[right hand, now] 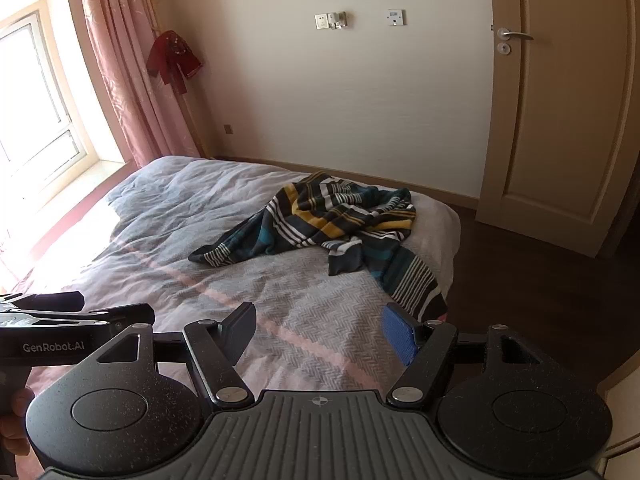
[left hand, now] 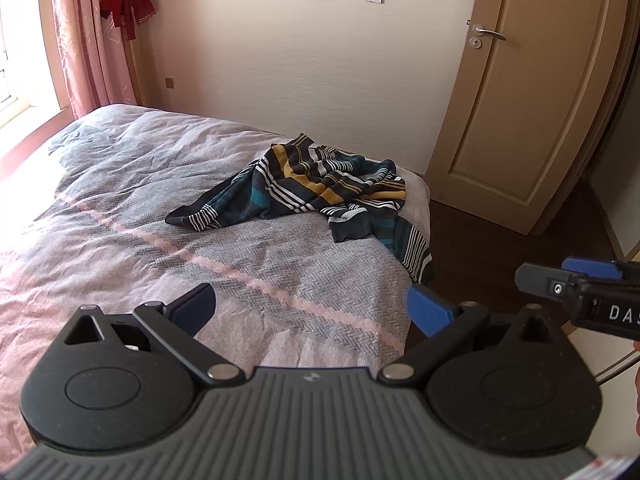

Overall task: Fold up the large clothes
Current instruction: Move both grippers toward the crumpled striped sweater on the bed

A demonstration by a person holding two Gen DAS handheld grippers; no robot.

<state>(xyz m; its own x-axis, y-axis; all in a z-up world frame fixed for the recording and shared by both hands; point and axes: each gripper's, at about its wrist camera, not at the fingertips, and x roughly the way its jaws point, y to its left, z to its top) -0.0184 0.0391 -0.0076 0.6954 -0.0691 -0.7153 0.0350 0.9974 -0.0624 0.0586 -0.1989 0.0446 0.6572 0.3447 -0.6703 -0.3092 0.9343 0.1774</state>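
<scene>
- Left wrist view: left gripper point(left hand: 310, 304) spread wide over the near part of the bed point(left hand: 120, 208), nothing between its fingers.
- Well ahead of it, striped garment point(left hand: 320, 184) crumpled in a heap on the far right part of the bed cover, dark with white, mustard and teal bands.
- One part of the garment stretched out to the left across the cover, another draped over the bed's right edge toward the dark floor point(left hand: 500, 240).
- At the right edge of the same view, right gripper point(left hand: 560, 276) seen from the side, level with the left one, off the side of the bed; finger gap not readable from there.
- Right wrist view: right gripper point(right hand: 320, 332) also spread wide and empty, above the near part of the bed point(right hand: 168, 220), blue pad point(right hand: 398, 332) on one finger just short of the hanging end of the striped garment point(right hand: 340, 220).
- Left gripper point(right hand: 80, 312) beside it at the left edge, hand point(right hand: 16, 420) partly visible under it.
- Behind the bed: cream wall, closed door point(right hand: 560, 100) at right, pink curtain point(right hand: 120, 60) by a bright window at left, red cloth point(right hand: 174, 58) hanging next to the curtain.
</scene>
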